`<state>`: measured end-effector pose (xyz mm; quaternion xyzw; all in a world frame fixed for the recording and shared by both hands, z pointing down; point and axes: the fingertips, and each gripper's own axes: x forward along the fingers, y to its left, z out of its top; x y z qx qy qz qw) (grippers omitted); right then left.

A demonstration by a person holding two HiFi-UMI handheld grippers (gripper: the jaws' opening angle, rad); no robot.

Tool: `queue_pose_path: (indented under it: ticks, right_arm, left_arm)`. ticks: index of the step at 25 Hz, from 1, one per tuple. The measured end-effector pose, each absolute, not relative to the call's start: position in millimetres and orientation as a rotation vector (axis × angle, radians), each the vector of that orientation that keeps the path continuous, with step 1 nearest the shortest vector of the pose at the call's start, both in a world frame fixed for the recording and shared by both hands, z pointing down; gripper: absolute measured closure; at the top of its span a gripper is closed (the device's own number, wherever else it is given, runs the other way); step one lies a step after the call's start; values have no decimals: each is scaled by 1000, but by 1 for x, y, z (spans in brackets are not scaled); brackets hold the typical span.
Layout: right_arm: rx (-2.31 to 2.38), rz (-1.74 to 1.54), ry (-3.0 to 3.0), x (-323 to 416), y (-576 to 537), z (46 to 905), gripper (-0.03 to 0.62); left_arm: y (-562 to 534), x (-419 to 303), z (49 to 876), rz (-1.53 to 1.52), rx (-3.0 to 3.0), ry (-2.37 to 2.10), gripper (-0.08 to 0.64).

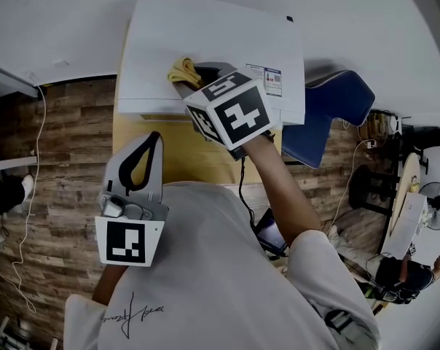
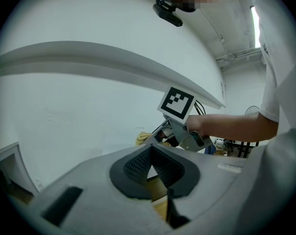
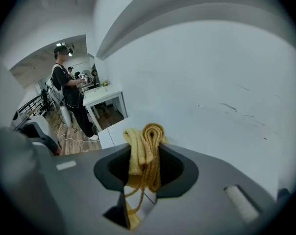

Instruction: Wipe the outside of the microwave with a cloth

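My right gripper (image 1: 189, 86) and left gripper (image 1: 156, 135) are grey with black-and-white markers; cloth (image 1: 182, 71) mustard yellow, microwave (image 1: 227, 35) white, floor (image 1: 67, 137) brown wood-grain.

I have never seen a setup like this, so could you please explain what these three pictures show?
There is no robot here: a person holds a two-jaw gripper in each hand. The head view comes from a camera on the person's head, looking down. The other two come from cameras riding on each gripper, looking along its jaws. The patterned cube is part of the right gripper. A white microwave stands on a table. The right gripper is shut on a yellow cloth, over the microwave's top. The left gripper hangs nearer the person, over the table, jaws together with nothing between them.
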<state>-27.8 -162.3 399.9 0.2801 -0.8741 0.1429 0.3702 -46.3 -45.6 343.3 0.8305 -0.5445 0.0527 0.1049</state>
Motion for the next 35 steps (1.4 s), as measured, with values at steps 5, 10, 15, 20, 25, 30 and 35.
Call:
queue_pose_path:
  ticks: [5,10,15,20,25,30,35]
  right_arm:
    - [690,364,-2253,-43,-161,399,472]
    - [647,359,-2264,-63,-160,400,472]
    - [607,390,-2287,-86,-159,400,472]
    - [552,392,-2311,-114,-156,399,472]
    - [407,519,-2389,-148,-145,395,471]
    - [204,643,-2516,-174,-123,375,471]
    - [264,633,-2605,-156,-128,349,471]
  left_arm:
    - [-46,-51,343,167,2445,-1609,569]
    - [-45,-60,345,160,2424,-1626,569]
    - [-44,-71,345,154,2401,-1655,569]
    - [-42,-82,342,145,2383,-1688,569]
    - [-41,-95,337,142,2360,-1718,569]
    - [-40,-114,333,149,2344,-1768,569]
    - [-39,-118,338,117,2354,-1741,569]
